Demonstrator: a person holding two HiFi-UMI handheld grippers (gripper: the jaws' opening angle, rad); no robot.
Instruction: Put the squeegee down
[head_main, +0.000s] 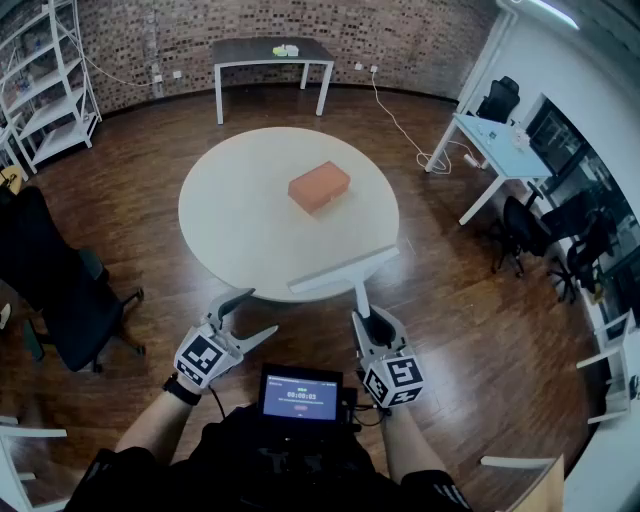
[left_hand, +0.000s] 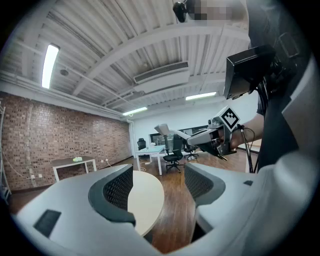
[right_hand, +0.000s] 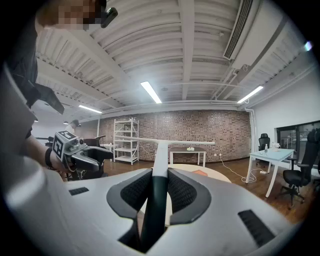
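Head view: right gripper is clamped on the squeegee handle, blade end pointing away from the person. The pale blade lies crosswise over the near edge of the round white table; contact with the tabletop cannot be told from this angle. Left gripper is held off the table's near-left edge, fingers spread wide, nothing in them. An orange block sits near the table centre, well apart from the blade. A small screen sits at the person's chest, between the two grippers. A dark office chair stands left of the table on the wood floor.

Right gripper view: both pads press on the dark handle, which runs straight up the gap to the pale T-shaped blade, held level. Table and orange block show beyond it, lower. The left gripper shows at left.

Left gripper view: jaws of the left gripper stand well apart, only the table edge and floor seen between them. Right gripper with squeegee is visible across at right, in the air.
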